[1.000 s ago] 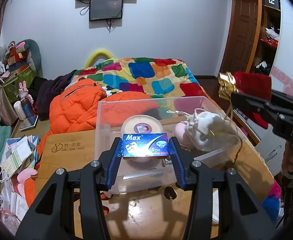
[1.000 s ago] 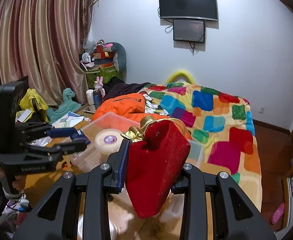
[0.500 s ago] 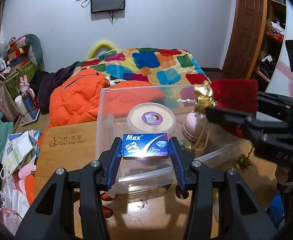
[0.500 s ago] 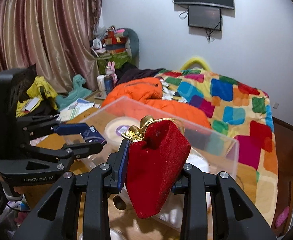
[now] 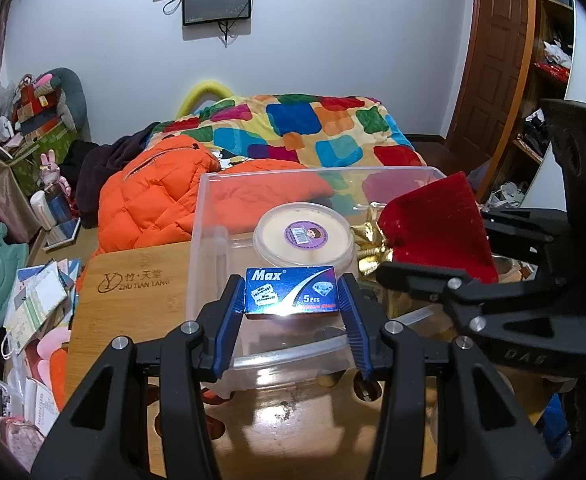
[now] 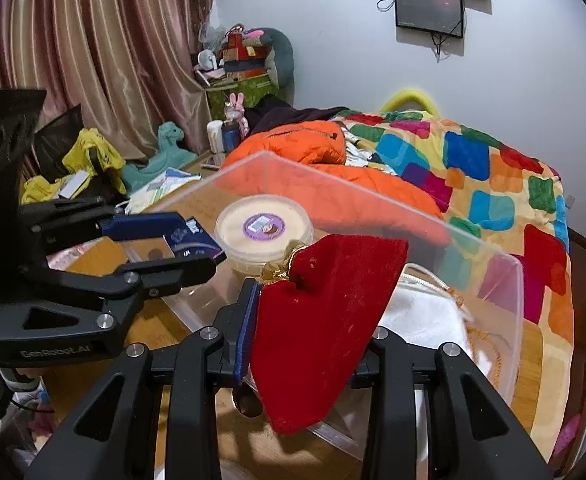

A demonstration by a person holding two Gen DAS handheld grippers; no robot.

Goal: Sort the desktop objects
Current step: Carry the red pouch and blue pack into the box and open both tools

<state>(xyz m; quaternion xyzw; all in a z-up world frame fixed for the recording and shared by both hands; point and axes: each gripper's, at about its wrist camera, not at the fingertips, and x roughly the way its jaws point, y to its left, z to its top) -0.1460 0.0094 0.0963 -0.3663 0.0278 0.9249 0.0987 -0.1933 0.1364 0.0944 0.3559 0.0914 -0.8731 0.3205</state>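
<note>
Left wrist view first: off to the left of the left claw (image 5: 291,296) lies the bare wooden desk (image 5: 133,288) with its burned-in logo, and the claw itself is clenched on a blue Max blade box (image 5: 291,290), pinched by its two short ends so the printed face stays up and level. That flat, end-to-end hold looks chosen so the box can be set down square, not dropped. Straight ahead of the fingertips and just past them stands the clear plastic bin (image 5: 201,240), the box poised at its near wall. Inside, ahead of the box, rests a round cream tub (image 5: 303,236) with a purple label, which leaves the near floor of the bin as the likely spot for the box.

Further right in the same view, the right claw (image 5: 413,264) reaches in from the side, grasping a red velvet pouch (image 5: 437,224) near its gold-tied neck.

From the right wrist view, the pouch (image 6: 325,320) fills the gap between the fingers and hangs limp below them, held by the cloth since it has no stiff edge. Beyond and to the right of this claw (image 6: 313,332), inside the bin (image 6: 513,280), lies a white drawstring pouch (image 6: 425,320); the red one seems meant to join it there. The risk I judge is the two claws crowding each other over the bin.
</note>
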